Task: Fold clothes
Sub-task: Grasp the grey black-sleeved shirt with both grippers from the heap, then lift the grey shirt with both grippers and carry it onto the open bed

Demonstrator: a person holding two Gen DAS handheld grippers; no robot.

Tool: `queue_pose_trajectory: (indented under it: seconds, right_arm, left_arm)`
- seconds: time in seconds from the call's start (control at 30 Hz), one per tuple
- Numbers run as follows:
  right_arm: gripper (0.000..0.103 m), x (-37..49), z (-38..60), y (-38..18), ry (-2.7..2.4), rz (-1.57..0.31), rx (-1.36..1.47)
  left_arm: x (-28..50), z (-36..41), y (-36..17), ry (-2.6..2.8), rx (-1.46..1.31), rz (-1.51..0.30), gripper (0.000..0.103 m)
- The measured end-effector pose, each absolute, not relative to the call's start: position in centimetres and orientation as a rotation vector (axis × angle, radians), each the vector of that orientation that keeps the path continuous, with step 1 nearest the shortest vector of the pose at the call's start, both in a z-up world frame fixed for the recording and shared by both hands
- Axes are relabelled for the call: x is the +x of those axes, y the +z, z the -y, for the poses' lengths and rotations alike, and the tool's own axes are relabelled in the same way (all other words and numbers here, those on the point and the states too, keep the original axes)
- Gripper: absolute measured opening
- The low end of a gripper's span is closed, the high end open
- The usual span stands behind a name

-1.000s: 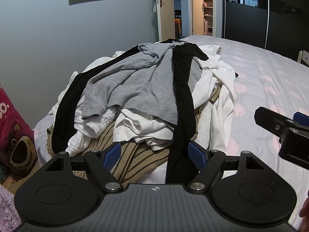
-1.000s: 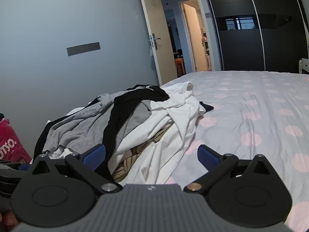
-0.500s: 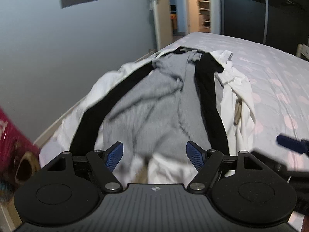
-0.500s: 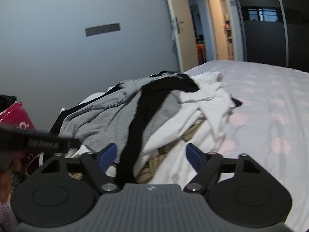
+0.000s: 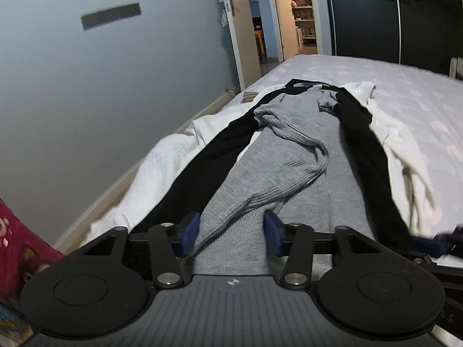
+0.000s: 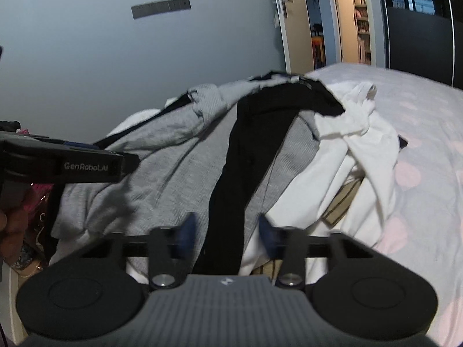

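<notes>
A pile of clothes lies on the near left corner of the bed. On top is a grey ribbed garment point(image 5: 292, 156) point(image 6: 162, 156) with a long black garment point(image 5: 361, 144) point(image 6: 254, 144) draped across it, over white clothes point(image 5: 162, 159) point(image 6: 356, 150) and a tan striped piece point(image 6: 341, 199). My left gripper point(image 5: 231, 231) is open, its fingers either side of a grey fold low on the pile. My right gripper point(image 6: 224, 231) is open, its fingers straddling the black garment. The left gripper's side point(image 6: 84, 164) shows at the left of the right wrist view.
The bed point(image 5: 405, 86) has a pale pink-dotted sheet stretching right and far. A grey wall point(image 5: 86, 86) runs close along the left. A pink bag point(image 5: 17, 245) stands at the near left. An open door point(image 5: 246, 29) and a dark wardrobe point(image 5: 376, 14) are beyond.
Both grippers moved forward and down onto the pile and their jaws narrowed. The left one now straddles grey fabric, the right one the black garment.
</notes>
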State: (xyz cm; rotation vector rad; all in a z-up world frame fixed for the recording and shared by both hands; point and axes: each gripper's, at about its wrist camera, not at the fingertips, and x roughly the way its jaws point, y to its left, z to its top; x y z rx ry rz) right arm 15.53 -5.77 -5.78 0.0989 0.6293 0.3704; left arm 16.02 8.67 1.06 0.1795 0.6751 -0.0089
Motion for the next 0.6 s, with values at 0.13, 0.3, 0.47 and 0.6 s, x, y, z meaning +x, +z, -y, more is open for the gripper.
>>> queue_pose_trajectory:
  seconds: [0.13, 0.3, 0.47, 0.6]
  right_arm:
    - [0.012, 14.6, 6.7, -4.9, 0.331, -0.613, 0.076]
    - [0.010, 11.9, 9.6, -2.3, 0.227, -0.539, 0.011]
    - [0.010, 8.3, 15.3, 1.8, 0.055, -0.449, 0.002]
    - [0.010, 4.5, 20.2, 5.6, -0.090, -0.363, -0.010]
  left_arm:
    - [15.4, -8.7, 2.3, -0.016, 0.166, -0.652, 0.009]
    - [13.6, -7.1, 4.8, -0.074, 0.127, -0.599, 0.006]
    - [9.7, -4.2, 7.9, -0.198, 0.111, -0.526, 0.006]
    - [6.2, -1.4, 10.5, -0.322, 0.126, -0.476, 0.006]
